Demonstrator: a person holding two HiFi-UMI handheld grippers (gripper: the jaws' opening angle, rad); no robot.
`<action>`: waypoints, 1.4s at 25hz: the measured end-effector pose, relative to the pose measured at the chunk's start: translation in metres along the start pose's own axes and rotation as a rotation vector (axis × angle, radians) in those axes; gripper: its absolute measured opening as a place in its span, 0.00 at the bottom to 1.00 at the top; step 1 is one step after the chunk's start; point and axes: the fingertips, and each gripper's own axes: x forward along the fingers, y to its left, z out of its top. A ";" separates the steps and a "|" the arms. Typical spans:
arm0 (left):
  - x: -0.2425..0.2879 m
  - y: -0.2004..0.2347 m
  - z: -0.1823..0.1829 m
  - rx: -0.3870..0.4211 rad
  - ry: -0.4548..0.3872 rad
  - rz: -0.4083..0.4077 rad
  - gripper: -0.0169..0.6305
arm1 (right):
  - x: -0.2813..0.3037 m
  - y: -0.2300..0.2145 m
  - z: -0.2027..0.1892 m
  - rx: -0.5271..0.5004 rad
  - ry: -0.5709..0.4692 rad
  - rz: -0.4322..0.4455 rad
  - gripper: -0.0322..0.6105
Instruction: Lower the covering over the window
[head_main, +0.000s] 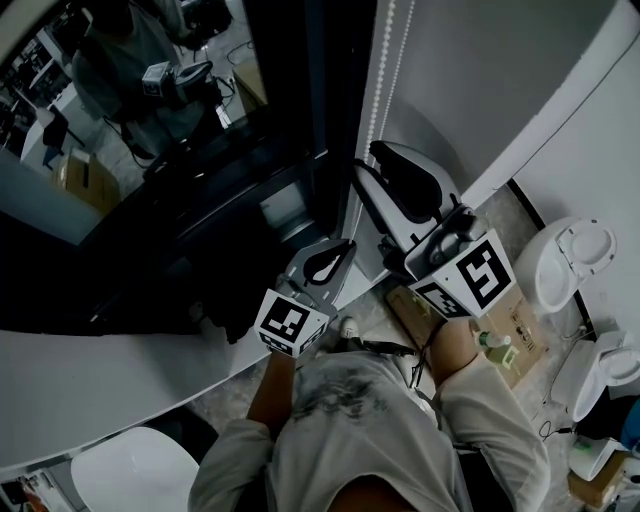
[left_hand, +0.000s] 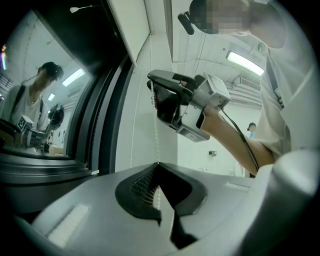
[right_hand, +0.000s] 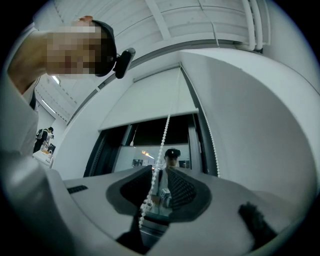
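**White bead chain (right_hand: 161, 142) clamped on the left, loose on the right**

I see my left gripper (left_hand: 158, 164) with its jaws closed together on the bead chain. The chain runs straight up from the tips, just beside the dark window frame (left_hand: 95, 125). My right gripper (right_hand: 159, 169) sits higher on the same chain with its jaws spread. The beads hang through the gap between its pads (right_hand: 182, 190) without being pressed. In the head view both grippers are near each other, close to the window (head_main: 150, 200), with the right one nearer the wall (head_main: 470, 80). The pale roller blind (right_hand: 150, 102) covers only the upper part of the window. Below its bottom edge the glass is bare and dark, and it mirrors a person in a cap.
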 end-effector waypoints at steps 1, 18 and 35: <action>0.000 0.000 0.000 0.001 0.000 0.000 0.04 | 0.001 0.000 -0.002 0.003 0.004 0.000 0.21; -0.008 0.004 0.007 -0.009 -0.024 0.015 0.05 | 0.000 0.002 -0.023 -0.002 0.084 -0.016 0.08; -0.033 0.011 0.027 0.009 -0.029 0.050 0.14 | -0.010 0.008 -0.059 0.019 0.167 -0.021 0.08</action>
